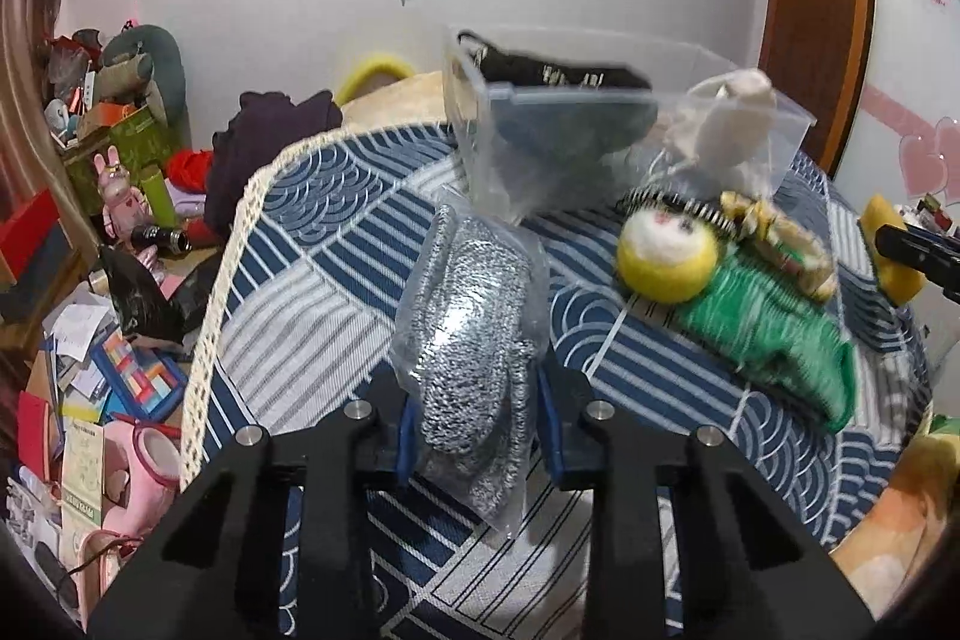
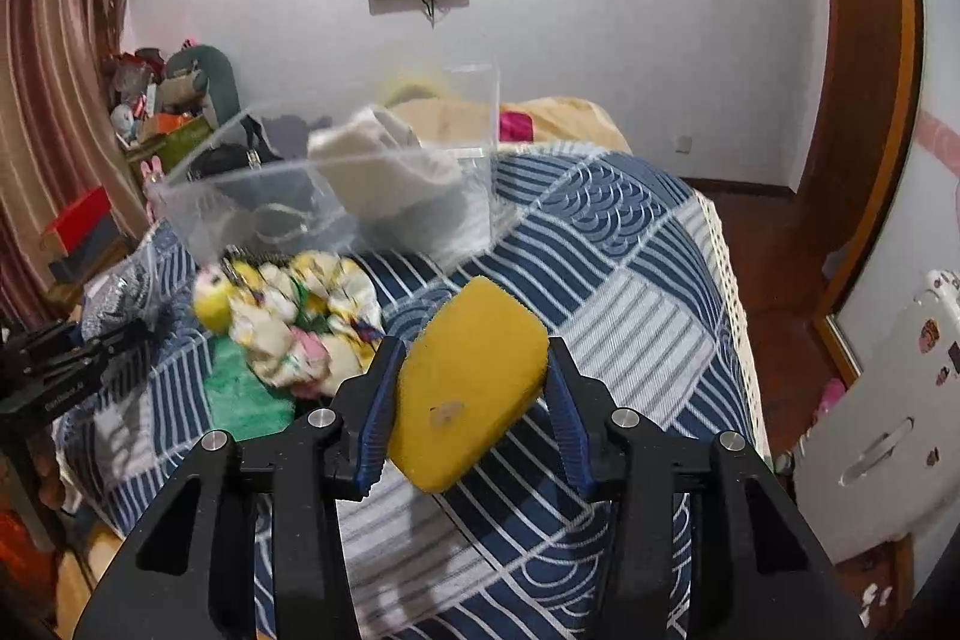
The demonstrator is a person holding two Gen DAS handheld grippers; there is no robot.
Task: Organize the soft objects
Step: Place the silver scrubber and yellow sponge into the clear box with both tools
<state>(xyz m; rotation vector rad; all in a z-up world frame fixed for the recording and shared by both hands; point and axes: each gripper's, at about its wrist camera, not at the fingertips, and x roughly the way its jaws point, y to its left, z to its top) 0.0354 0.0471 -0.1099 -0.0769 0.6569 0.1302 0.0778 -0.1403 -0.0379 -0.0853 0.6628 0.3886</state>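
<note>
Clearly, in the left wrist view, a bagged grey scouring pad [image 1: 474, 334] is clamped between the blue pads of the left gripper [image 1: 477, 418], held above the blue-and-white patterned cloth [image 1: 336, 244] that covers the surface. Beyond it a clear plastic bin [image 1: 528, 148] is seen standing on the cloth, with a dark item and a white cloth bundle [image 1: 729, 118] inside. Just beside the bin, a yellow-faced doll [image 1: 666, 256] is laid on a green knitted piece [image 1: 774, 334], with a floral scrunchie [image 1: 780, 238] touching it. At the right edge the yellow sponge [image 1: 894, 256] is glimpsed in the other tool. In the right wrist view, the yellow sponge [image 2: 474, 382] is gripped, tilted, between the fingers of the right gripper [image 2: 471, 400], raised over the cloth [image 2: 630, 292]. The bin [image 2: 336, 196] is shown farther back, and the scrunchie [image 2: 300, 328] and green piece [image 2: 246, 394] are blurred at left, near the left gripper [image 2: 120, 340].
</note>
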